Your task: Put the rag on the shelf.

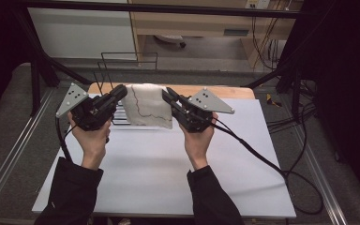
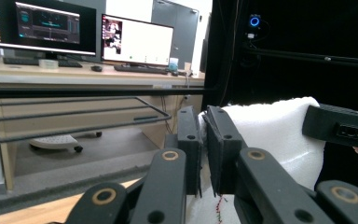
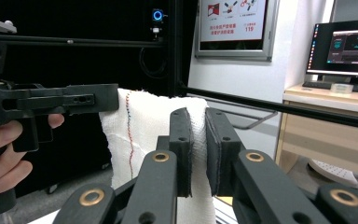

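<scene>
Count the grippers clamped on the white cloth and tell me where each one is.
2. The left gripper pinches the upper left edge of the white cloth, and the right gripper pinches its upper right edge, so the cloth hangs between them above the table.

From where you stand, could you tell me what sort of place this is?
Probably a lab or office set up for recording: monitors on a wooden desk, a black frame around the white table, and both tongs holding a white cloth.
</scene>
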